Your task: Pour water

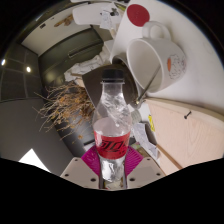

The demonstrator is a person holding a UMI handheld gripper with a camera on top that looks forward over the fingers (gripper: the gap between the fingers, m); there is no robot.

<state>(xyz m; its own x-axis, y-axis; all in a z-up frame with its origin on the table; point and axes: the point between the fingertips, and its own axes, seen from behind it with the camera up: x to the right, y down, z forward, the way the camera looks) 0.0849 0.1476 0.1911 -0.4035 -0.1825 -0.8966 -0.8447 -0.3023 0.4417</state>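
Left of frame: dark floor area, nothing I can identify there. A pale patch sits at lower left near my left finger; can't tell what it is.

Left of centre: a dried, twiggy plant (66,103), brown and wispy, just behind and left of the bottle.

Centre: I'm gripping a clear plastic bottle (113,130) with a red label (111,146). It stands upright in frame, neck up, top at mid-frame. My gripper (112,163) is closed on it: both fingers press the lower body of the bottle, magenta pad (92,160) visible on the left side at label height. Can't tell the water level through the plastic.

Right of centre, upper: a white mug (158,60), tilted on its side in the view, mouth facing lower left toward the bottle. Red mark on its side wall. It's beyond the bottle top, up and right, not touching.

Above the mug: a round red thing (138,14), too small to name.

Right: light wooden table (190,135), running from the mug down to lower right.
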